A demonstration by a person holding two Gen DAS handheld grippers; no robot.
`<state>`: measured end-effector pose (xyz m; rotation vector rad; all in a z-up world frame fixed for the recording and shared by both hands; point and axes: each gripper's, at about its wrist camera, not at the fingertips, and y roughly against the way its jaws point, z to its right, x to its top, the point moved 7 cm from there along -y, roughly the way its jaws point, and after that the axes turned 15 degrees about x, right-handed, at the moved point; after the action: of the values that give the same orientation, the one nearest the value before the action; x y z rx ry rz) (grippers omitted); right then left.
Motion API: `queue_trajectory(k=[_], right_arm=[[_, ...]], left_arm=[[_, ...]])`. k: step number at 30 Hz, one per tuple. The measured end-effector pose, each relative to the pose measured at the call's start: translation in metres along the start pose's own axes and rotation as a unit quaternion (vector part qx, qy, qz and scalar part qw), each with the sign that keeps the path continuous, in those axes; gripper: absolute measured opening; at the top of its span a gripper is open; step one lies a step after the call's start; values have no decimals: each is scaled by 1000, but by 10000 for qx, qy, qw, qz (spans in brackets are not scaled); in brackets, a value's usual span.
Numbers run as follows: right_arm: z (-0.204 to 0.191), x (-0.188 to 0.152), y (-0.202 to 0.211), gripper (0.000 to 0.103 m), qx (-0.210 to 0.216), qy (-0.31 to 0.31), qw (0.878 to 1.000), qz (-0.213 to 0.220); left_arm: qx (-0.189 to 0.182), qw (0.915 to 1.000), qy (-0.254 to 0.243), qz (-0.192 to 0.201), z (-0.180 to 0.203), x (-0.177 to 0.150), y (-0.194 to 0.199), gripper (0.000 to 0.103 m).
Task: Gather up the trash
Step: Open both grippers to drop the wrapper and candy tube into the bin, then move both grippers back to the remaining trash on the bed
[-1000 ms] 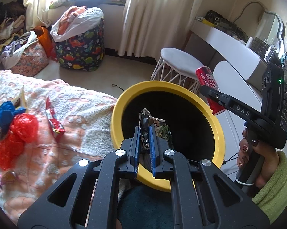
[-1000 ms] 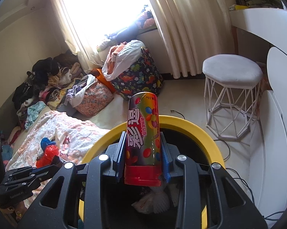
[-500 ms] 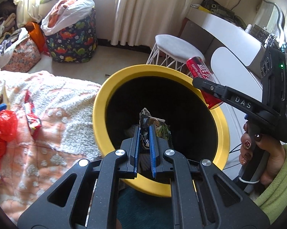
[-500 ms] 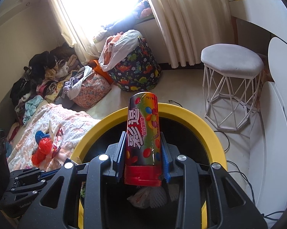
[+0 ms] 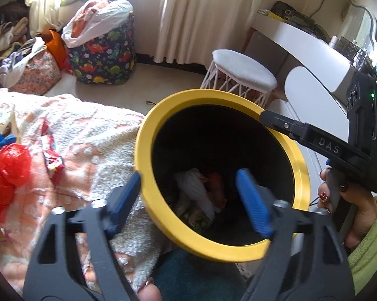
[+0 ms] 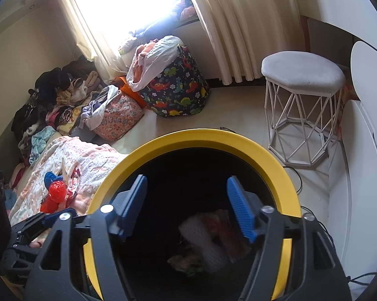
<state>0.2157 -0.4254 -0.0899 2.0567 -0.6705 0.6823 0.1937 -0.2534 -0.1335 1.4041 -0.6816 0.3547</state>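
Observation:
A bin with a yellow rim [image 5: 213, 94] [image 6: 201, 135] stands beside the bed. My left gripper [image 5: 188, 175] hangs over its mouth, jaws opening, nothing between them. My right gripper [image 6: 187, 179] is also over the bin, jaws opening and empty; one of its black fingers [image 5: 313, 140] crosses the rim in the left wrist view. At the bottom of the bin lie a white wad [image 5: 193, 188] [image 6: 201, 235], a blurred red piece [image 5: 216, 188] [image 6: 223, 228] and a crumpled wrapper [image 5: 198, 218]. On the pink blanket remain a red plastic bag [image 5: 10, 168] [image 6: 55, 193] and a red snack wrapper [image 5: 53, 158].
A white wire stool [image 6: 301, 75] stands right of the bin, with a white desk [image 5: 301, 50] behind it. A dinosaur-print basket [image 6: 176, 92] and heaps of clothes [image 6: 58, 100] sit by the curtains. A hand in a green sleeve [image 5: 364, 225] holds the right gripper.
Both grippers went from shut to open. The wrapper has left the left jaws and the candy tube the right jaws; they now lie inside the bin.

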Motion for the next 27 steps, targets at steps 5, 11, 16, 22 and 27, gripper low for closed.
queue_trajectory(k=[5, 11, 16, 22, 27], right_arm=[[-14, 4, 6, 78, -55, 281, 9994, 211], [-33, 11, 16, 84, 3, 630, 9967, 520], [-51, 14, 23, 86, 63, 940, 9933, 671], [-68, 14, 28, 87, 117, 1149, 9906, 730], [-84, 12, 30, 87, 168, 1228, 9893, 768]], left_arm=[[155, 9997, 172, 72, -14, 1, 7, 92], [331, 9984, 379, 273, -34, 3, 21, 92], [499, 9958, 568, 512, -51, 8, 34, 92], [576, 9925, 811, 706, -72, 13, 49, 92], [608, 9896, 1003, 833, -87, 16, 61, 92]])
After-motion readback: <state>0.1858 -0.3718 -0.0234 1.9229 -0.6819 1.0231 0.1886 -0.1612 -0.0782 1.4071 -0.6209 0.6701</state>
